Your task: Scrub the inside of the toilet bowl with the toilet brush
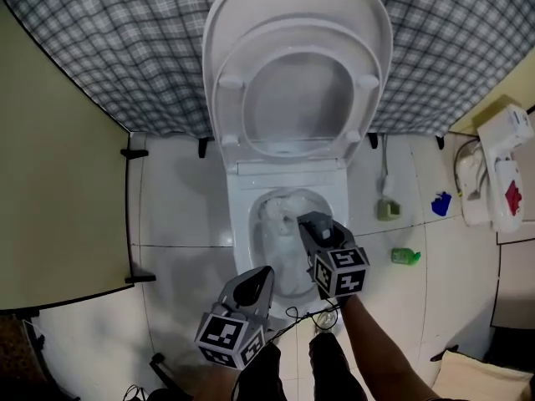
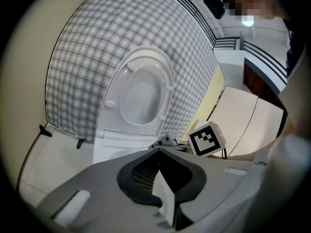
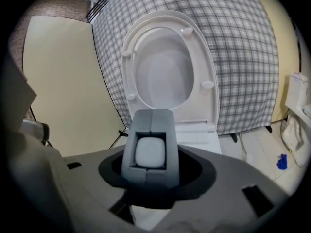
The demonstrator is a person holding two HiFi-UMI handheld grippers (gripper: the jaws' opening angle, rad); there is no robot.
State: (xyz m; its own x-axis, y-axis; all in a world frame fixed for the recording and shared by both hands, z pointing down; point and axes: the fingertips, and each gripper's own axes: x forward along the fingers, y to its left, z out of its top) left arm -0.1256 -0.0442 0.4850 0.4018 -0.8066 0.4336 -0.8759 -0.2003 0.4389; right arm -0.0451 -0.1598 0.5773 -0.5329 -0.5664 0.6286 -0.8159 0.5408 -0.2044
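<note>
The white toilet stands with its lid and seat raised against the plaid wall. Its bowl is open below. My right gripper hangs over the bowl's right half, shut on the white handle of the toilet brush, which shows between the grey fingers. A pale shape in the bowl seems to be the brush's lower part; its head is hard to make out. My left gripper hovers at the bowl's front left rim, jaws together and holding nothing.
A beige partition stands close on the left. On the tiled floor to the right lie a green item, a blue item and a hose fitting. A white appliance sits at the far right.
</note>
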